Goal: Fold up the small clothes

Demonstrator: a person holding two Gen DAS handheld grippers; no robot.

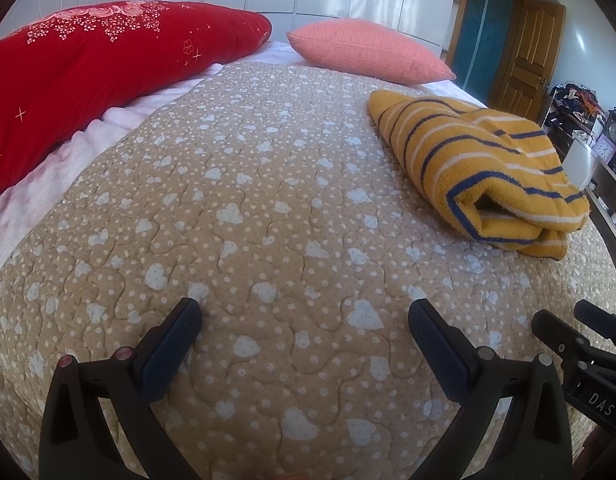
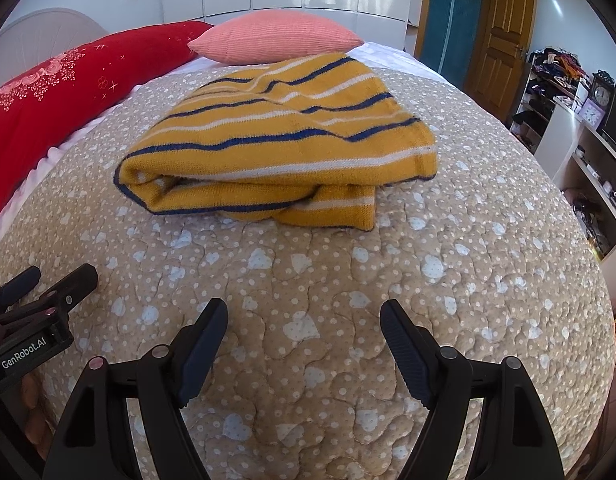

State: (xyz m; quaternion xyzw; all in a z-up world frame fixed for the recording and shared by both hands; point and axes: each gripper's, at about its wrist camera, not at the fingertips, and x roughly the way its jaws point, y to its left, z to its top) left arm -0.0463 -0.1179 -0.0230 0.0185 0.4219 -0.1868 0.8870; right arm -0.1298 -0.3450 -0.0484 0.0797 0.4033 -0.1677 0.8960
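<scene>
Jaws on both sides stand spread wide, nothing between them: left gripper (image 1: 306, 312) and right gripper (image 2: 304, 312) both hover low over the quilted bedspread (image 1: 268, 208), side by side, and I hold nothing. Each shows at the edge of the other's view.

Striped knit garment (image 2: 284, 136), yellow with blue and white bands, lies on the bedspread ahead of my right gripper and off to the right of my left. It looks already doubled over: rolled fold edge faces me, a lower layer pokes out at the near right corner. My reading: mostly folded, perhaps one tidy-up left at that loose corner.

Room: bare quilt between grippers and garment, so a straight approach is free. Pink pillow (image 2: 276, 38) sits just behind the garment; red pillow (image 1: 88, 76) lies along the left. Bed's right edge is near the garment, so I'd keep any pull leftward.
</scene>
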